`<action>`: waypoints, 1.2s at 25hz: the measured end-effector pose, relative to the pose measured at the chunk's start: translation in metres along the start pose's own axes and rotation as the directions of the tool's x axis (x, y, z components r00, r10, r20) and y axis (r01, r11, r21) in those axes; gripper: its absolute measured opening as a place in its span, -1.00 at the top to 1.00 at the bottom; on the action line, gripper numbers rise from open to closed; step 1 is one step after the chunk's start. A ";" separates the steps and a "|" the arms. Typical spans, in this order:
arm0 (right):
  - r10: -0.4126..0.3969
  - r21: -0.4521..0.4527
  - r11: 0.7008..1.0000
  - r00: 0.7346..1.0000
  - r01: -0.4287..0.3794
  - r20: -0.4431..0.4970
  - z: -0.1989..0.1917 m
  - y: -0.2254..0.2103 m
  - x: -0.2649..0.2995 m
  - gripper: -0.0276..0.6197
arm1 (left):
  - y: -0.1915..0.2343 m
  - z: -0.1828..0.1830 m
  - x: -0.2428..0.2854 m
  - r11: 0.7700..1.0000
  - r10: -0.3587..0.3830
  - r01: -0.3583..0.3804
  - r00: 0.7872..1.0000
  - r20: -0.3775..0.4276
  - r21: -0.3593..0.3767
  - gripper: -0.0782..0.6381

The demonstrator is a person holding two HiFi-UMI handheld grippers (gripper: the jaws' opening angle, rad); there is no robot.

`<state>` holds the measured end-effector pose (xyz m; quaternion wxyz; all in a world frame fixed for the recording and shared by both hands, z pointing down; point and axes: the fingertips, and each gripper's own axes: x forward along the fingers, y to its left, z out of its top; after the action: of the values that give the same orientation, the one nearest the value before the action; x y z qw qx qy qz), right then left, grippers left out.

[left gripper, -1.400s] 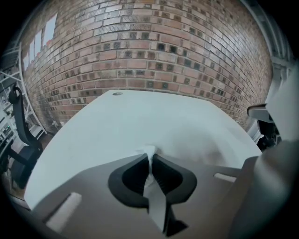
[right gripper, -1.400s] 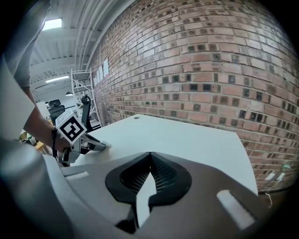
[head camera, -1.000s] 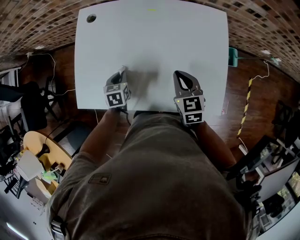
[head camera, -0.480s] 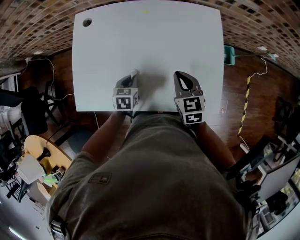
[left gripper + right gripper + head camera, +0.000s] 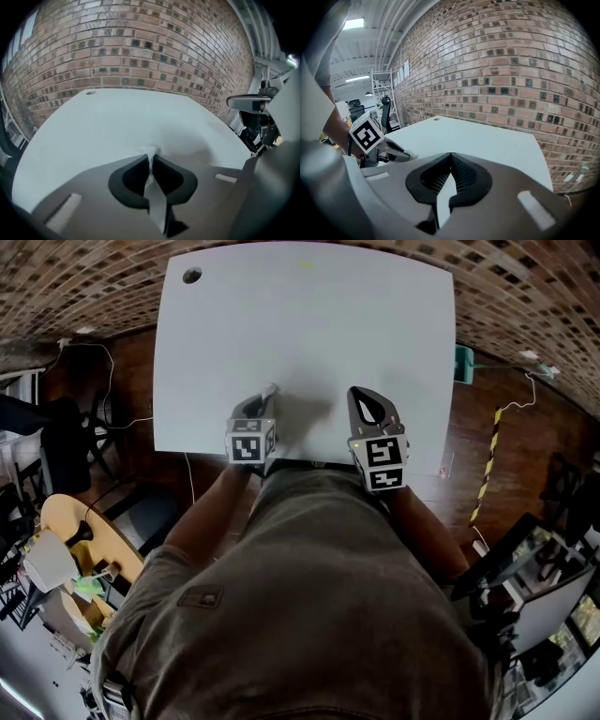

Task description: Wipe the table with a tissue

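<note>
At the bench's (image 5: 309,334) near edge, the left hand-held gripper (image 5: 267,396) is clamped on a white tissue (image 5: 150,152) that touches the bench top. Just beside it, the right hand-held gripper (image 5: 362,393) has its jaws together, empty. A round hole (image 5: 191,276) marks the bench's far left corner. A brick wall (image 5: 140,42) stands beyond the bench.

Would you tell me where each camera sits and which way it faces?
Head view: on the person's head, facing steeply down at the table; torso, left gripper and right gripper show.
Left gripper view: on the left gripper, facing along jaws shut on the tissue, toward the brick wall.
Right gripper view: on the right gripper, facing along shut, empty jaws over the table; left gripper shows.
Shared: both gripper views show table and brick wall.
</note>
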<state>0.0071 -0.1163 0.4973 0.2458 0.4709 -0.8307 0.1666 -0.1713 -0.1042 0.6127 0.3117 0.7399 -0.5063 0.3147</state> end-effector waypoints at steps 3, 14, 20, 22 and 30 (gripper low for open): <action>0.020 -0.012 1.000 1.000 -0.020 -0.001 0.001 0.008 0.003 0.87 | 0.019 -0.006 -0.005 0.999 0.037 -0.036 0.999 0.005 -0.038 0.72; 0.045 -0.024 0.999 0.999 -0.044 0.003 0.003 0.018 0.005 0.87 | 0.059 -0.017 -0.018 0.986 0.138 -0.137 0.990 0.000 -0.098 0.72; 0.010 0.001 1.000 1.000 -0.010 0.007 -0.001 0.000 -0.004 0.87 | 0.035 -0.005 -0.004 0.993 0.100 -0.100 0.995 -0.001 -0.062 0.72; -0.007 0.011 1.000 1.000 0.006 0.006 -0.004 -0.007 -0.009 0.87 | 0.022 0.001 0.002 0.996 0.075 -0.075 0.997 -0.001 -0.040 0.72; -0.058 0.042 0.997 0.998 0.058 0.002 -0.013 -0.032 -0.025 0.87 | -0.038 0.012 0.020 0.997 -0.043 0.043 0.999 -0.013 0.064 0.72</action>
<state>0.0494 -0.1082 0.4956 0.2392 0.5003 -0.8133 0.1761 -0.1273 -0.1136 0.6151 0.2975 0.7584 -0.4780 0.3285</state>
